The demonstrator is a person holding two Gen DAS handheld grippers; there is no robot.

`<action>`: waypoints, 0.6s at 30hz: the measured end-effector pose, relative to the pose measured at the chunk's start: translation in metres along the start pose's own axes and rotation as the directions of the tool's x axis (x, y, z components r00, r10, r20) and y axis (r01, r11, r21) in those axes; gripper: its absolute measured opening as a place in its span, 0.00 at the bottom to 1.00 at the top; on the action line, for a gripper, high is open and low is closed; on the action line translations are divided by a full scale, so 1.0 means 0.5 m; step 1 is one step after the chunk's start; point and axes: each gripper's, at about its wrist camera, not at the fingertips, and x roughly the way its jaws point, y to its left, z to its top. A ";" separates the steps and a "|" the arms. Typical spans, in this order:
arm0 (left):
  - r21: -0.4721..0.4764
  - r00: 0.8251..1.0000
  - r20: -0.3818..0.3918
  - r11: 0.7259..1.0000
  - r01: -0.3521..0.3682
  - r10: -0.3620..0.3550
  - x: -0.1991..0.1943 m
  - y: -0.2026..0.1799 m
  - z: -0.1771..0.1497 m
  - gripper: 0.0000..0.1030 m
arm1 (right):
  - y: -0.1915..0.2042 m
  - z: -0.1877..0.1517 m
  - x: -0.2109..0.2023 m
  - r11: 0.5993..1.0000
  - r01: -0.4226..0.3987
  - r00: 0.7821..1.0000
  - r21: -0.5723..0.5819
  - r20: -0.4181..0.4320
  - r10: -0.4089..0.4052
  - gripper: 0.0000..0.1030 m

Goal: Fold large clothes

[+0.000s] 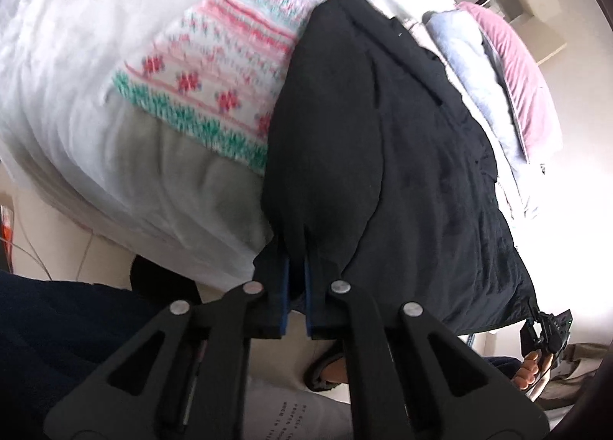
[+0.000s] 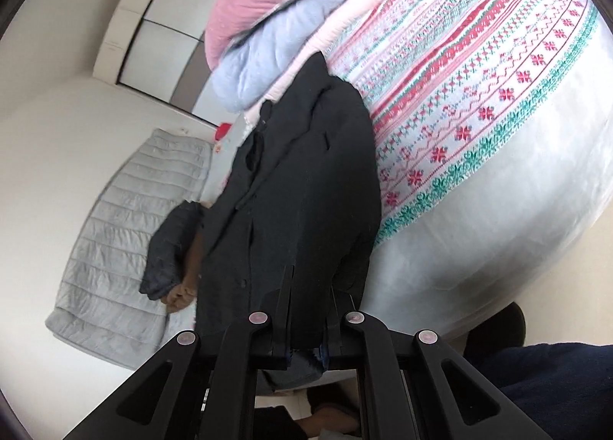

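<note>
Both my left gripper (image 1: 295,286) and right gripper (image 2: 306,309) pinch the hem of the big black soft coat (image 1: 402,156), lying along the bed (image 2: 498,233) edge. It looks heavy and limp, so I judge the hem corners the best hold.

We're seeing the black coat (image 2: 306,179) taking up the near edge of the bed (image 2: 517,229), so there's no passing there. The stacked pillows (image 2: 268,18) are blocking the head end. The patterned blanket (image 2: 479,68) beside the coat is lying flat and open. The grey mat (image 2: 126,233) is covering the floor alongside.
</note>
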 end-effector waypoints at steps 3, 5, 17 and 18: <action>-0.022 1.000 -0.028 1.000 -0.005 0.004 0.025 0.007 0.005 0.12 | -0.001 -0.009 0.020 1.000 -0.008 1.000 0.014 -0.001 0.008 0.09; -0.026 0.999 -0.032 1.000 -0.011 0.010 0.031 0.008 0.006 0.12 | 0.000 -0.016 0.027 1.000 -0.004 1.000 0.013 0.005 0.004 0.09; -0.032 0.995 0.096 0.999 0.030 -0.027 -0.054 -0.025 0.032 0.04 | 0.068 0.016 -0.013 0.995 -0.084 0.993 -0.045 0.081 0.088 0.08; -0.035 0.992 0.117 0.998 0.048 -0.044 -0.071 -0.034 0.042 0.05 | 0.078 0.026 -0.014 0.995 -0.090 0.992 -0.048 0.086 0.094 0.08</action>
